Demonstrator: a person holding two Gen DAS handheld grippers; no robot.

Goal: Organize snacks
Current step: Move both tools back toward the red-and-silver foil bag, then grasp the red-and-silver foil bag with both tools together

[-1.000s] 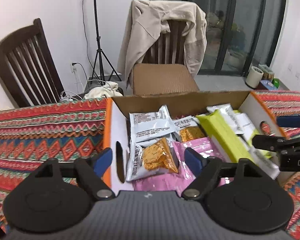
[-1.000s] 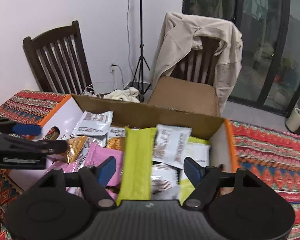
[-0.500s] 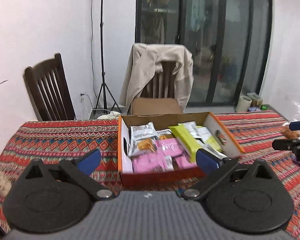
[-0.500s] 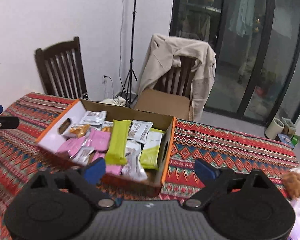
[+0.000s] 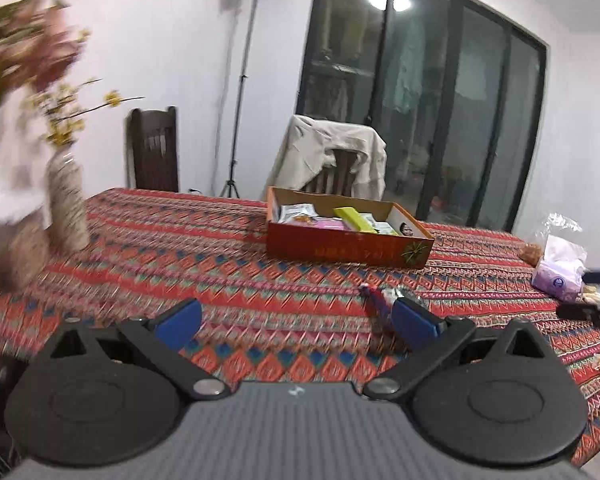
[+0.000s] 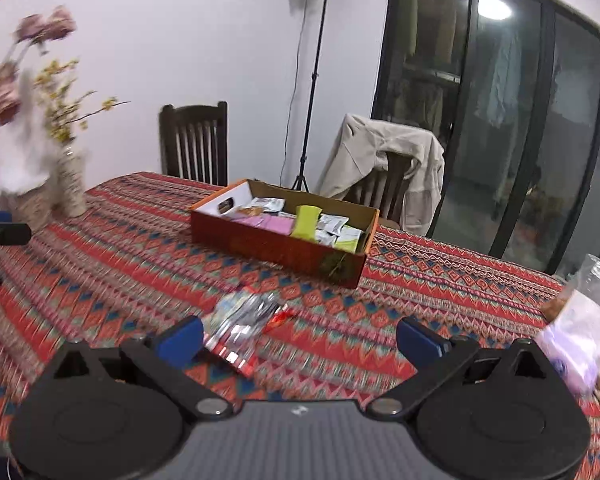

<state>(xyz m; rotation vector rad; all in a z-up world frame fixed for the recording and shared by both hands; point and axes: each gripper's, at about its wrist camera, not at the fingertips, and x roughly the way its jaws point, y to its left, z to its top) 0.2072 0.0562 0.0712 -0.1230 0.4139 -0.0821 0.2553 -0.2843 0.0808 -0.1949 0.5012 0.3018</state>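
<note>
Item: cardboard snack box (image 5: pixel 350 246), orange-sided, stood on the far half of the table (image 5: pixel 228 264), which was covered in a red patterned cloth. Contents: assorted snack packets lying flat, among them a lime-green pack (image 6: pixel 306 220), pink packs (image 6: pixel 274 223) and silver-white packs (image 6: pixel 332 224); none overhung the rim.

Item: loose silver-and-red wrappers (image 6: pixel 242 322), blurred, lay on the cloth well in front of the box, just beyond the right gripper's left fingertip.

Item: left gripper (image 5: pixel 296 320). Jaws had just been opening and stood spread wide, nothing between them, over bare cloth, well apart from the box.

Item: right gripper (image 6: pixel 298 334). Jaws had just been opening and were likewise released and empty.

Item: pale vase (image 5: pixel 66 204) with pink and yellow flowers, at the table's left edge, blurred.

Item: tissue pack (image 5: pixel 558 268) in clear plastic, at the table's right edge.

Item: two dark wooden chairs behind the table, one (image 6: pixel 384 184) draped with a beige jacket (image 6: pixel 384 160); a light stand (image 6: pixel 312 92) between them.
</note>
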